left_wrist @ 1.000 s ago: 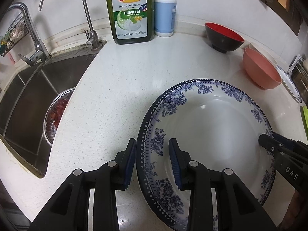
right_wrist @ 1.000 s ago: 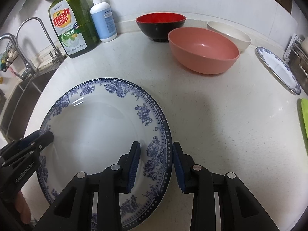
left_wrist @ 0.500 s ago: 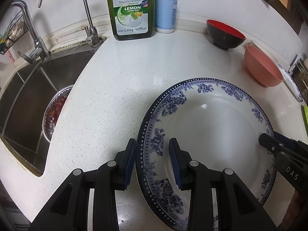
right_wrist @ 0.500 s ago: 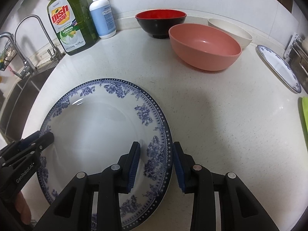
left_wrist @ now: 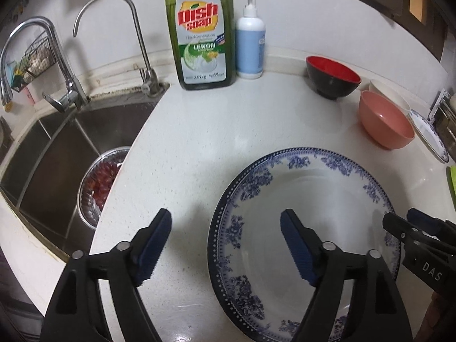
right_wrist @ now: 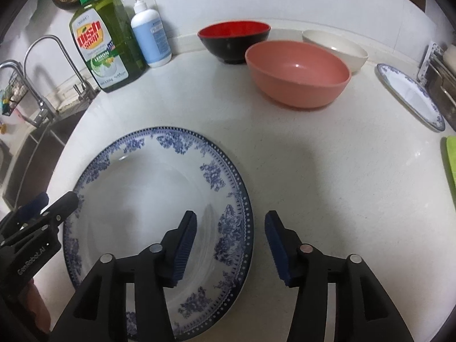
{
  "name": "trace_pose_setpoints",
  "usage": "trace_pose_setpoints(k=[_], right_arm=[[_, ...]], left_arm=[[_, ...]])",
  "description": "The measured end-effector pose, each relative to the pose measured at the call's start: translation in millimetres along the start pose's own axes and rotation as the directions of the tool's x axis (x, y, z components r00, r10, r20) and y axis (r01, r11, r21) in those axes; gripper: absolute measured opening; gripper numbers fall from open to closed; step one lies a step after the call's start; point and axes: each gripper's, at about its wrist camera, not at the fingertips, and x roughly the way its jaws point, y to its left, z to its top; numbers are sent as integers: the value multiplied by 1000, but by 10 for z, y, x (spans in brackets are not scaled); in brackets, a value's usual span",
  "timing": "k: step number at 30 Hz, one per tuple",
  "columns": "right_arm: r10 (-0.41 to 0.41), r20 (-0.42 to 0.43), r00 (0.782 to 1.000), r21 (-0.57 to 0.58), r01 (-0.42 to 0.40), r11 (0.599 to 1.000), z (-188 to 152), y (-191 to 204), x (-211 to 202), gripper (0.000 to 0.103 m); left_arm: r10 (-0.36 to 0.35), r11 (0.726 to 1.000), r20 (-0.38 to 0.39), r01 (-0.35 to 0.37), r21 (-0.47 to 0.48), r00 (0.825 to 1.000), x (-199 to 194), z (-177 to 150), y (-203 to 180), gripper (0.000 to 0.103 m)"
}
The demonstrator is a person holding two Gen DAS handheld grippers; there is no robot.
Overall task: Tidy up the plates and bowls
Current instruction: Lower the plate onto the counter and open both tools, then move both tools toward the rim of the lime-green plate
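A large blue-and-white plate (left_wrist: 307, 216) (right_wrist: 148, 199) lies flat on the white counter. My left gripper (left_wrist: 226, 242) is open, its jaws straddling the plate's left rim. My right gripper (right_wrist: 230, 245) is open, its jaws straddling the right rim. Neither grips the plate. A pink bowl (right_wrist: 297, 74) (left_wrist: 384, 119), a red-and-black bowl (right_wrist: 233, 41) (left_wrist: 332, 77) and a cream bowl (right_wrist: 336, 50) stand at the back. A smaller blue-and-white plate (right_wrist: 410, 95) (left_wrist: 430, 139) lies at the far right.
A green dish soap bottle (left_wrist: 201, 34) (right_wrist: 104, 45) and a white-blue pump bottle (left_wrist: 250, 51) (right_wrist: 149, 37) stand against the wall. A steel sink (left_wrist: 65, 142) with faucets and a metal bowl (left_wrist: 99, 182) is at left. A green item (right_wrist: 451, 159) lies at the right edge.
Both grippers have opened and let go of the large plate's rim. The plate now rests on the counter, and both grippers have drawn back slightly.
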Motion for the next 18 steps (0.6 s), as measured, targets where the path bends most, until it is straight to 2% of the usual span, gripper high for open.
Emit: trace_pose_setpoints(k=[8, 11, 13, 18], right_arm=[[-45, 84, 995, 20, 43, 999, 44, -145, -310, 67], [-54, 111, 992, 46, 49, 998, 30, -254, -448, 69], [-63, 127, 990, 64, 56, 996, 23, -330, -528, 75], [-88, 162, 983, 118, 70, 991, -30, -571, -731, 78]], left_arm=[[-43, 998, 41, 41, 50, 998, -175, 90, -248, 94], [-65, 995, 63, 60, 75, 996, -263, 115, -384, 96], [-78, 993, 78, 70, 90, 994, -325, 143, -486, 98], [-131, 983, 105, 116, 140, 986, -467, 181, -743, 100]])
